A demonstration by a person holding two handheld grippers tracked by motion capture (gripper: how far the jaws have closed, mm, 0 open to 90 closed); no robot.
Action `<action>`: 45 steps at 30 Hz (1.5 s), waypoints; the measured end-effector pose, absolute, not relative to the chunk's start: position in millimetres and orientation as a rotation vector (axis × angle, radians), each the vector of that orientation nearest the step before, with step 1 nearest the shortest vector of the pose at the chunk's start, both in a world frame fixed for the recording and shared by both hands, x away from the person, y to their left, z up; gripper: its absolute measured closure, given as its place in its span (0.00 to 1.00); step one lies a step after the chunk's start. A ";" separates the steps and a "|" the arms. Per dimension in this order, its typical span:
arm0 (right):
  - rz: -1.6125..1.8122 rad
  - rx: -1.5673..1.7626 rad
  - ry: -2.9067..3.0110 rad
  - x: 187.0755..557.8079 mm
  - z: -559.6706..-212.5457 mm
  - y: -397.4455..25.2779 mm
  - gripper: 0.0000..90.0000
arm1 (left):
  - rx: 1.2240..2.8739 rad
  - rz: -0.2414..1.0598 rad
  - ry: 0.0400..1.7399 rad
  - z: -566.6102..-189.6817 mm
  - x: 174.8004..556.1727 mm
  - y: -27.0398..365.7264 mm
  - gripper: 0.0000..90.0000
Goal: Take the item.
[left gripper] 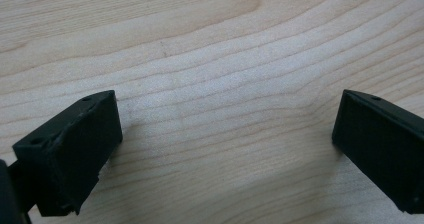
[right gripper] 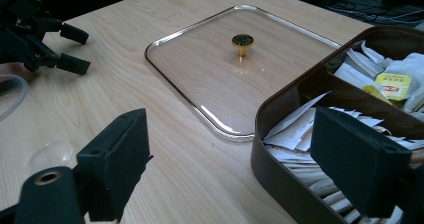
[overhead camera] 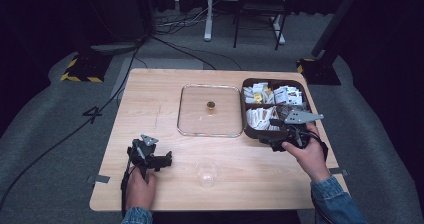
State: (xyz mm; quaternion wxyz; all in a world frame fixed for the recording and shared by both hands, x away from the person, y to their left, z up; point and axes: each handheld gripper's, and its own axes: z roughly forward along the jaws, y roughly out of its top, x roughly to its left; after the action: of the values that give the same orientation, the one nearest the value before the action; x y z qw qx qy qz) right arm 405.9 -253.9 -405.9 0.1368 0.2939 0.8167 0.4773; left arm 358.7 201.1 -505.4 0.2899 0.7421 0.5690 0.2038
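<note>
Fingers of the left gripper point(overhead camera: 159, 160) stand wide apart over bare light wooden surface point(overhead camera: 150, 104) at about 8 o'clock, gripping nothing, with a clear plastic cup point(overhead camera: 207, 172) just beside them toward 6 o'clock. Toward the centre lies a flat square clear glass lid with a small gold knob point(overhead camera: 210, 105). At 3 o'clock the right gripper point(overhead camera: 278, 132) hovers at the near edge of the dark brown compartmented box of paper tea sachets point(overhead camera: 273, 105), its fingers point(right gripper: 357, 159) open and empty.
</note>
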 end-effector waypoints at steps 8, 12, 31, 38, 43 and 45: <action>1.453 0.879 2.273 410.7 -403.1 -255.0 0.18 | 1.981 0.545 1.518 -505.4 358.9 200.9 0.00; 1.461 0.897 2.237 414.8 -401.3 -257.7 0.18 | 1.981 0.545 1.518 -505.4 358.9 200.8 0.00; 1.250 1.053 2.153 470.0 -395.2 -302.1 0.22 | 1.982 0.545 1.518 -505.4 358.9 200.9 0.00; 1.150 1.114 2.141 483.4 -400.7 -325.0 0.27 | 1.982 0.545 1.518 -505.4 358.9 200.8 0.00; 1.104 1.159 2.141 485.1 -406.2 -335.8 0.29 | 1.980 0.546 1.520 -505.4 358.9 200.6 0.00; 1.097 1.174 2.143 484.8 -408.4 -337.2 0.29 | 1.976 0.547 1.523 -505.5 358.9 200.1 0.00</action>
State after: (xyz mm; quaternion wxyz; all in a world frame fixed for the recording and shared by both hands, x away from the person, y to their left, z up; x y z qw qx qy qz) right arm 484.8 -337.2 -408.4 0.2293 0.4266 0.7788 0.3985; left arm 358.9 200.1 -505.5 0.2898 0.7405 0.5707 0.2049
